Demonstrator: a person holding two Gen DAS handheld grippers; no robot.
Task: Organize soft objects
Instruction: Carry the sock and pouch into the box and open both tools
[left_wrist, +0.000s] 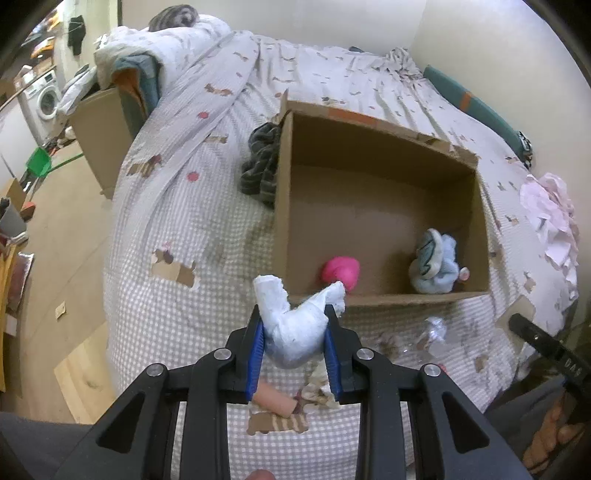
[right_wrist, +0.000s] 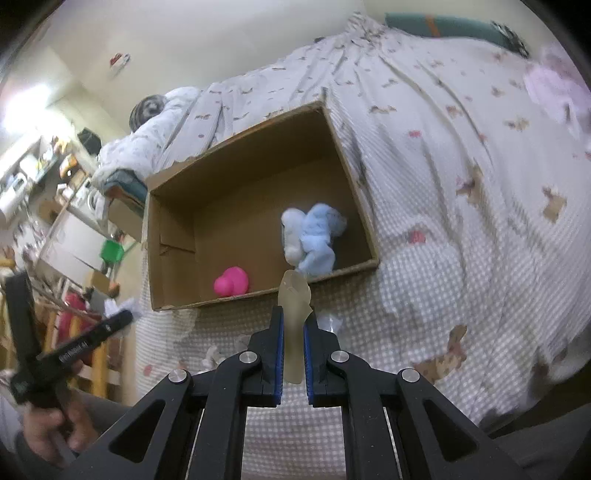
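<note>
An open cardboard box (left_wrist: 284, 206) lies on the bed; it also shows in the right wrist view (right_wrist: 173, 236). Inside are a pink soft toy (left_wrist: 341, 271) (right_wrist: 232, 281) and a light blue plush (left_wrist: 436, 266) (right_wrist: 314, 236). My left gripper (left_wrist: 295, 325) is shut on a crumpled white soft object (left_wrist: 295, 321), held just before the box's near rim. My right gripper (right_wrist: 293, 332) is shut on a pale translucent soft piece (right_wrist: 293, 306), also just short of the box's near edge.
A dark striped cloth (left_wrist: 260, 162) lies left of the box. A crumpled clear wrapper (left_wrist: 434, 328), a beige roll (left_wrist: 275, 400) and a pink frilly cloth (left_wrist: 550, 218) lie on the checked bedspread (left_wrist: 166, 306). A second cardboard box (left_wrist: 103, 133) stands at the bed's left side.
</note>
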